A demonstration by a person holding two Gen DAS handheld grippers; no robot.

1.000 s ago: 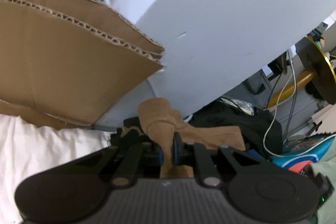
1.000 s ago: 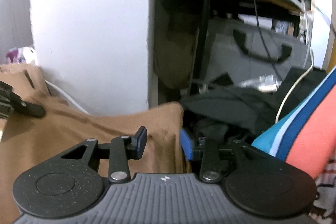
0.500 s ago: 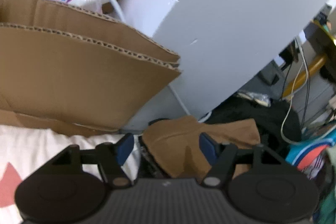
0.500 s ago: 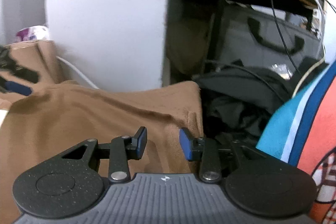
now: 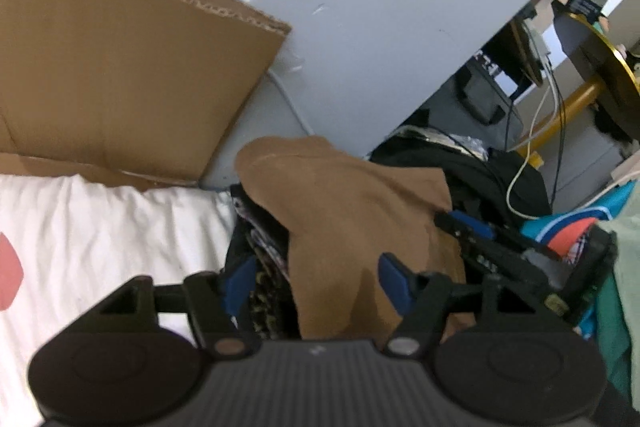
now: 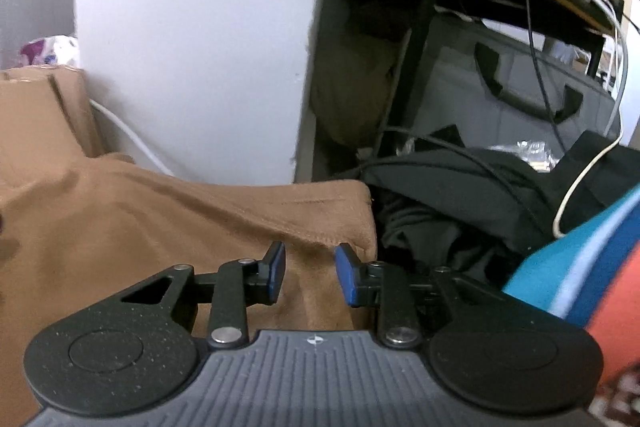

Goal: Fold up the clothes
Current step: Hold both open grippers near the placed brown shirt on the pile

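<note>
A brown garment [image 5: 344, 211] lies folded on top of a pile of clothes, over a dark patterned piece [image 5: 264, 259]. My left gripper [image 5: 316, 279] is open, its blue pads wide apart, with the brown cloth lying loose between them. In the right wrist view the same brown garment [image 6: 160, 223] spreads to the left and centre. My right gripper [image 6: 310, 273] is open just above its right corner, gripping nothing. The right gripper's blue tip [image 5: 468, 223] shows beyond the brown cloth in the left wrist view.
A cardboard box [image 5: 120, 67] and a white wall panel [image 5: 400, 7] stand behind the pile. White bedding [image 5: 100, 227] lies left. Black clothes [image 6: 460, 187], cables [image 6: 580, 179], a grey case [image 6: 520, 99] and a blue and orange garment [image 6: 580, 267] crowd the right.
My left gripper let go of the brown garment and opened wide, then drew back. The cloth settled flat on the pile. My right gripper stayed open and edged left over the cloth's corner.
</note>
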